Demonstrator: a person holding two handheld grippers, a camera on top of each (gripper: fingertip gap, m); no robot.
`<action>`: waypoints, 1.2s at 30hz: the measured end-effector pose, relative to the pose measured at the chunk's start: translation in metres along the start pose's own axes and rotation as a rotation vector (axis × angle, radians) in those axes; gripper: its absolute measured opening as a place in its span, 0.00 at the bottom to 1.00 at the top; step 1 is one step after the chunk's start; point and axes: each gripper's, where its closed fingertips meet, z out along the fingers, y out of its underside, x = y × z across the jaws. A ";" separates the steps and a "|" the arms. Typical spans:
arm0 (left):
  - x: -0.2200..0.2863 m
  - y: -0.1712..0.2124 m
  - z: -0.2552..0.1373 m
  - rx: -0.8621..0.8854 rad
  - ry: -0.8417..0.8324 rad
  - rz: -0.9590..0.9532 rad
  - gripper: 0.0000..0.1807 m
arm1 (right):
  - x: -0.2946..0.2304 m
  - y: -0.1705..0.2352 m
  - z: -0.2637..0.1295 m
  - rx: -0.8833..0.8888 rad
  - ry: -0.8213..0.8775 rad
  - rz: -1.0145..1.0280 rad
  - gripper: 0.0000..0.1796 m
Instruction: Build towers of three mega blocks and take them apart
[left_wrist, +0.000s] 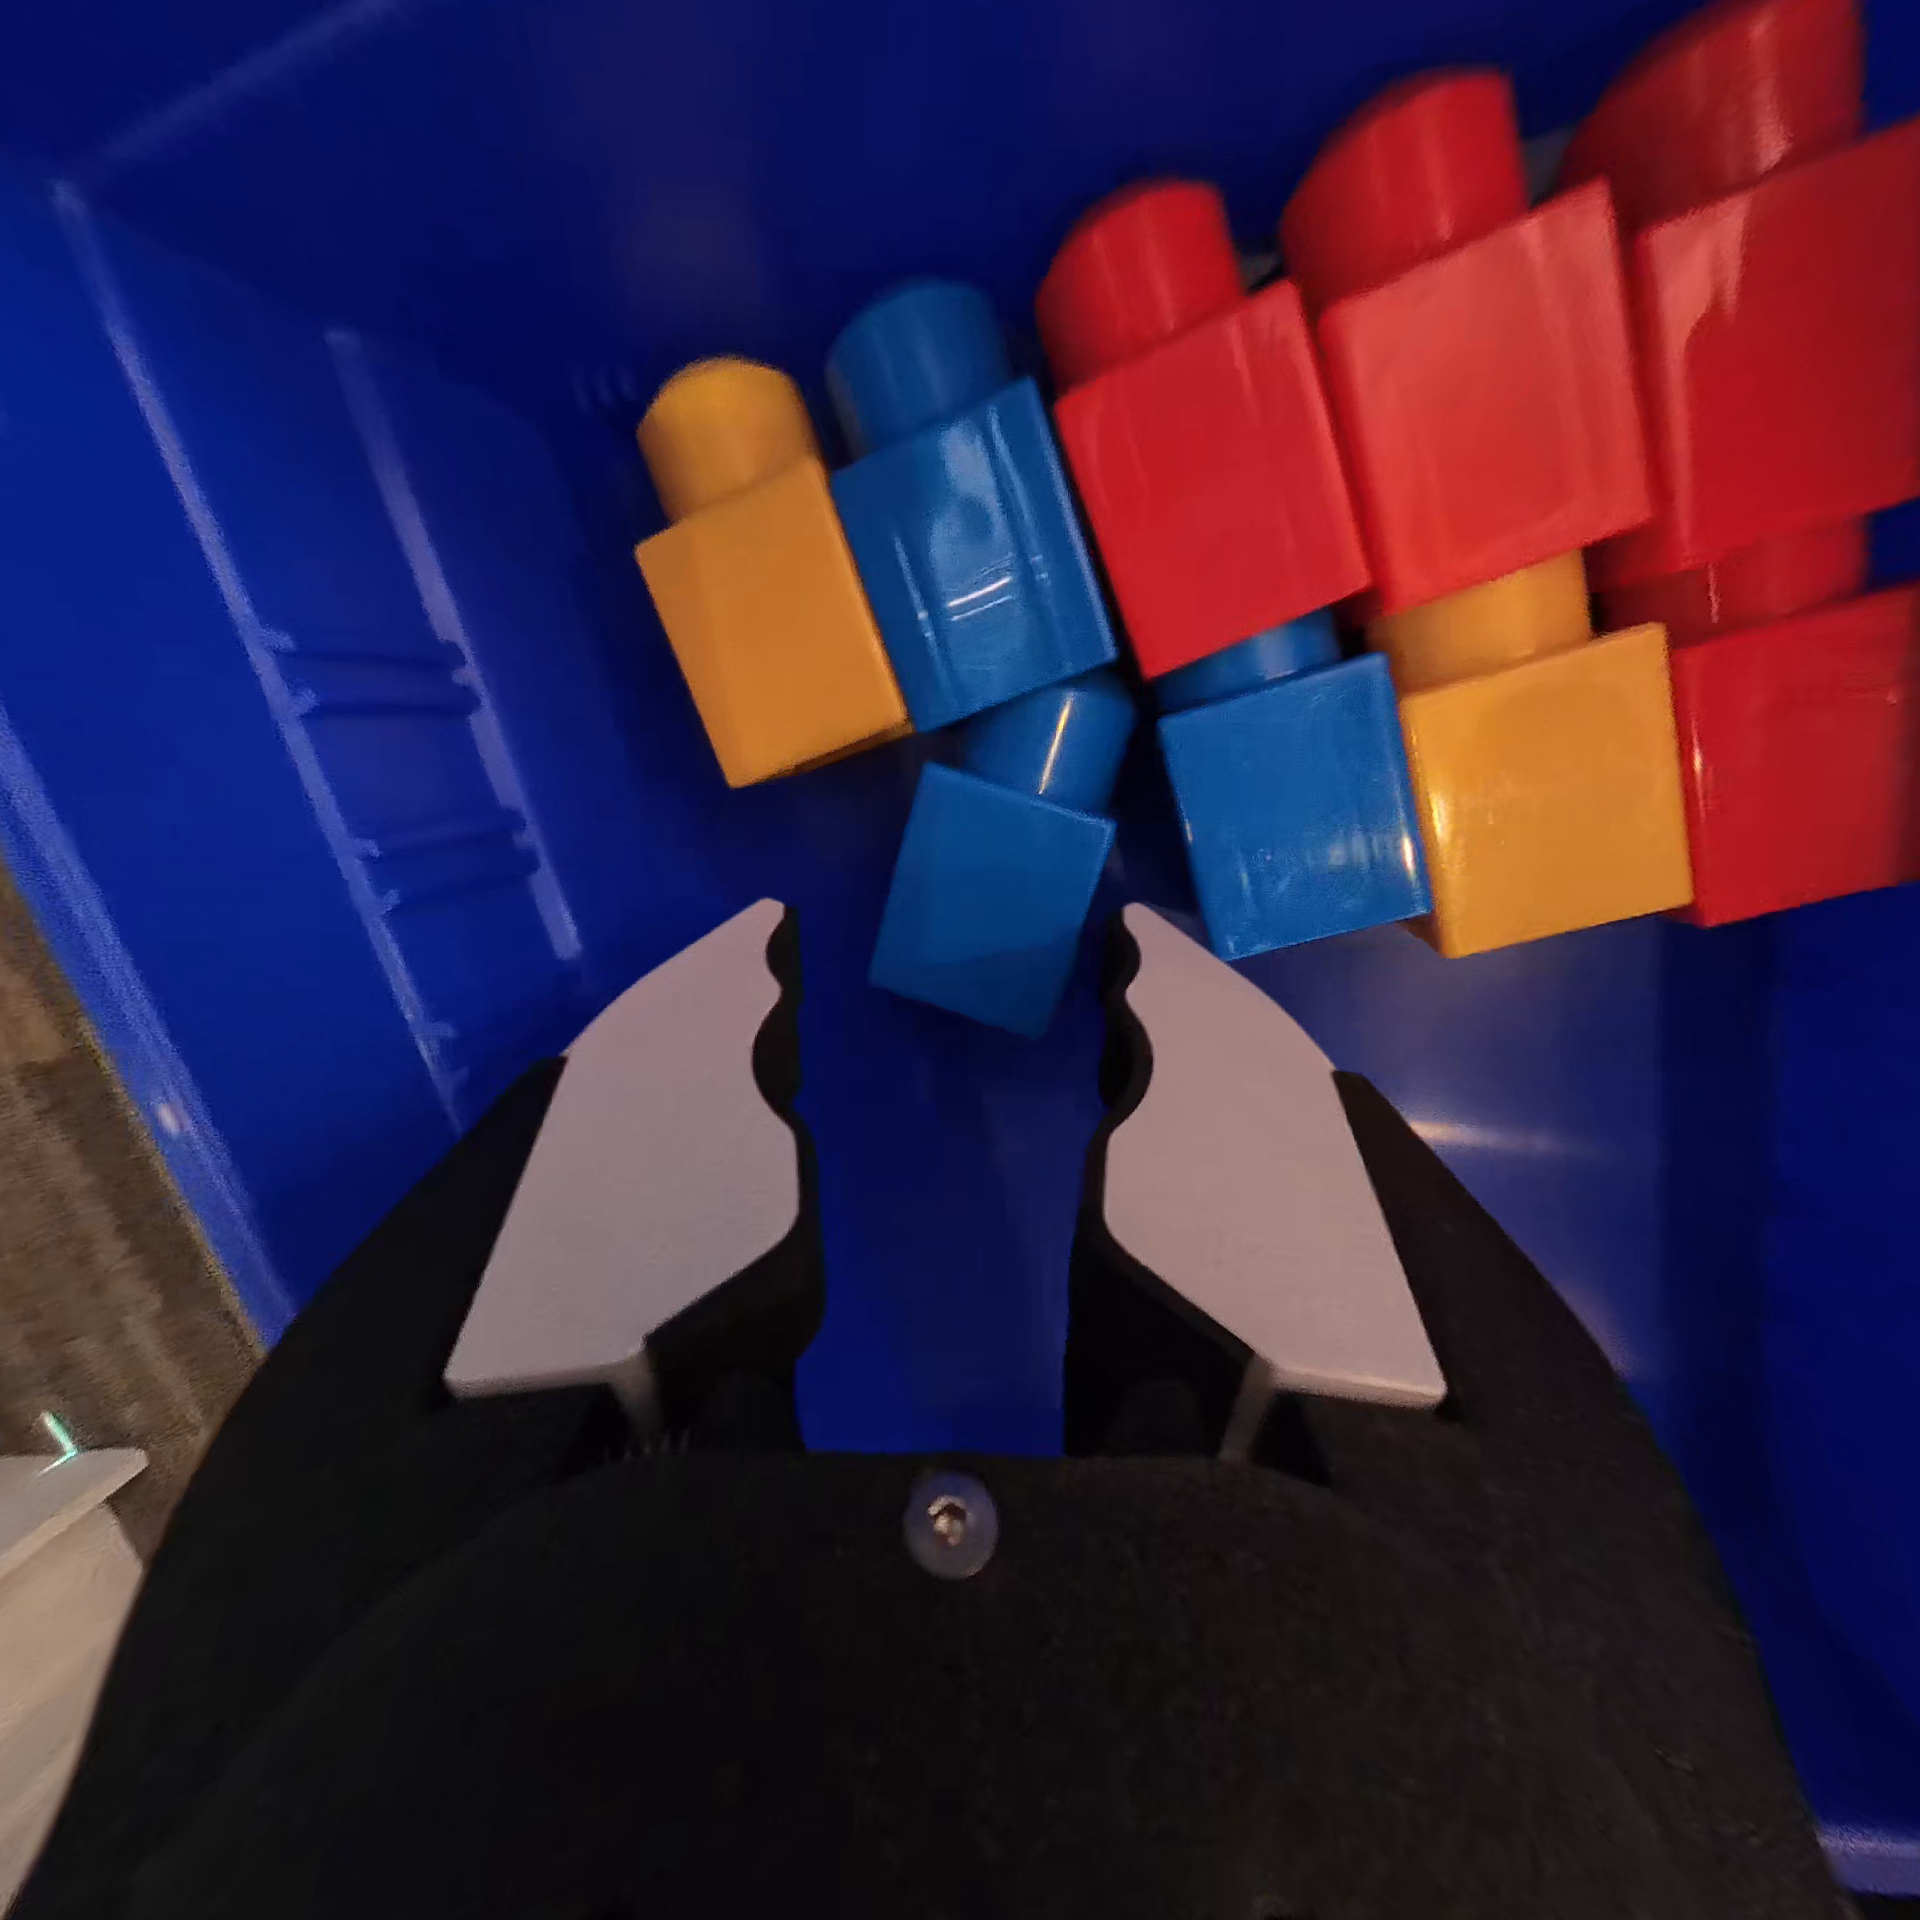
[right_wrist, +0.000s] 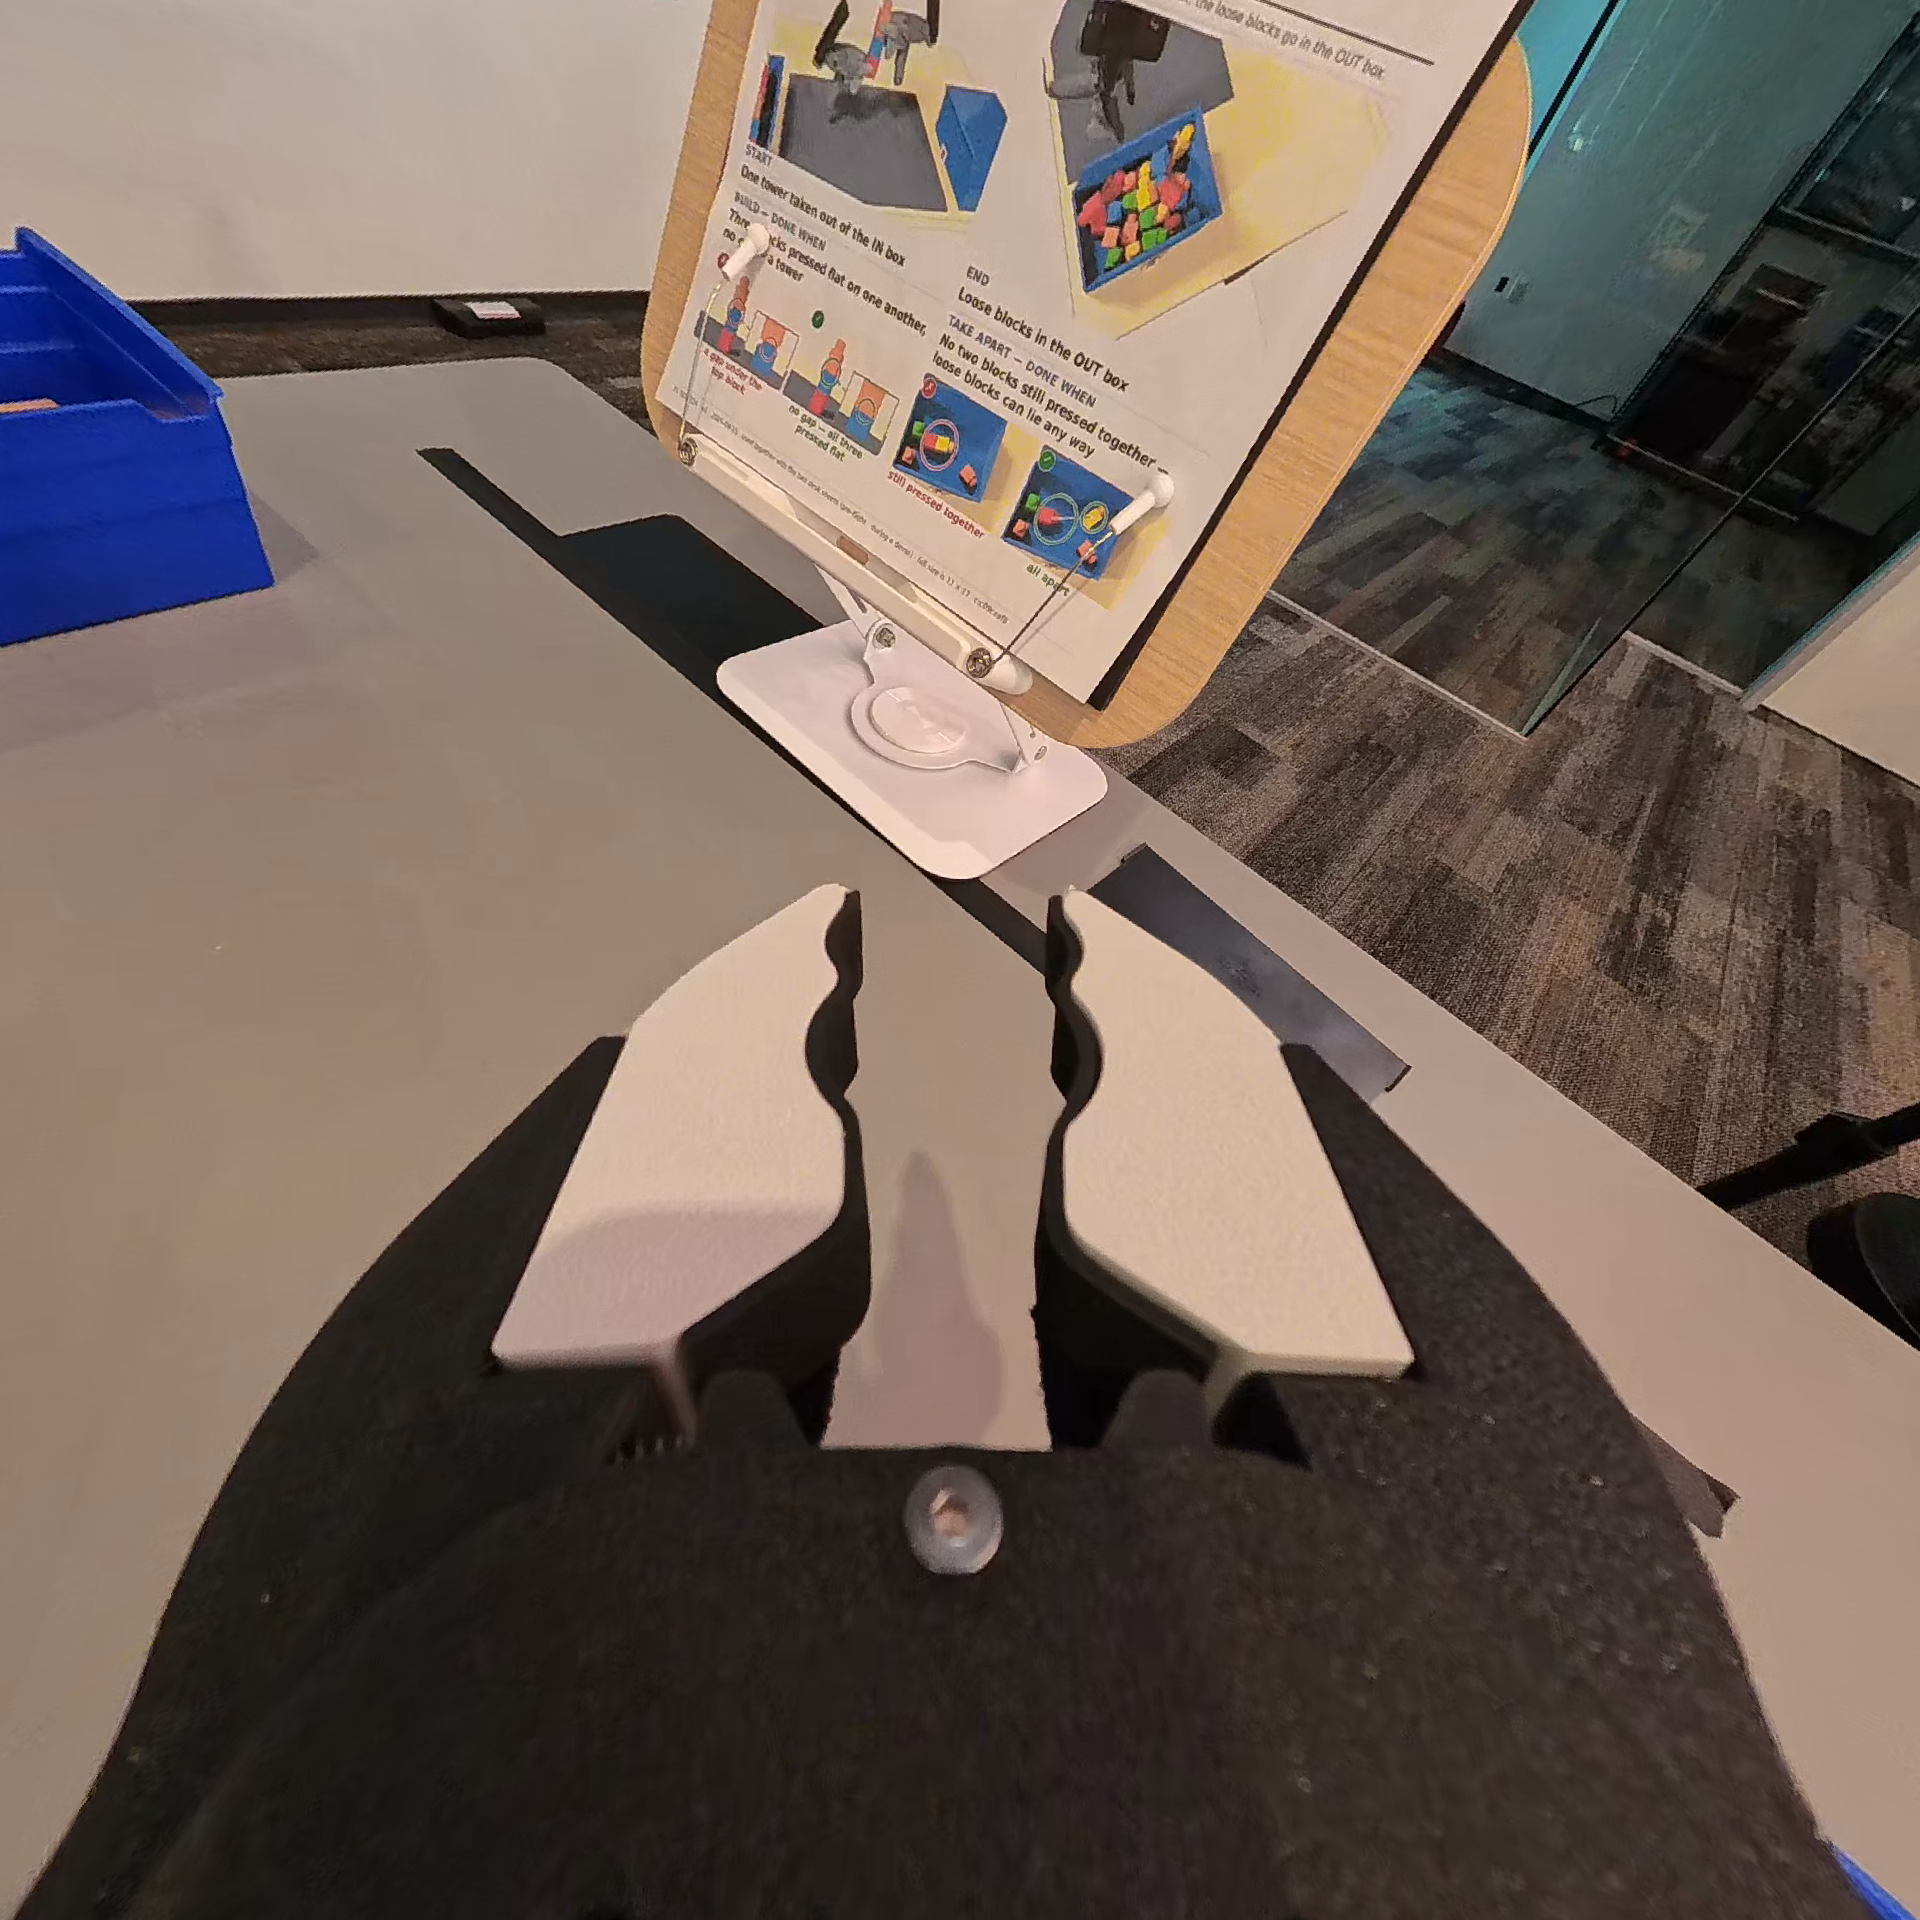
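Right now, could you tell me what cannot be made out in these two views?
- Left wrist view: the red blocks are cut off by the right edge, so their count is unknown.
- Left wrist view: motion blur hides whether the stacked blocks are pressed together; the left gripper hangs open before a blue block.
- Right wrist view: the blue bin is cut by the left edge, its contents hidden by its wall. The right gripper is open.

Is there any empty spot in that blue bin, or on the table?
Bin: bare floor left of the yellow block; crowded right, around the red blocks. Table: bare grey between the far blue bin and the sign stand.
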 end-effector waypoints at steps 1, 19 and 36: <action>0.000 -0.001 0.001 -0.003 0.001 0.007 0.30 | 0.000 0.001 0.000 -0.004 0.001 -0.001 0.18; 0.000 0.009 -0.023 0.090 0.037 -0.003 0.21 | -0.004 0.018 0.014 -0.077 -0.034 0.006 0.18; 0.230 -0.076 -0.257 1.062 0.789 0.247 0.21 | -0.137 -0.075 0.014 0.366 -0.683 0.152 0.19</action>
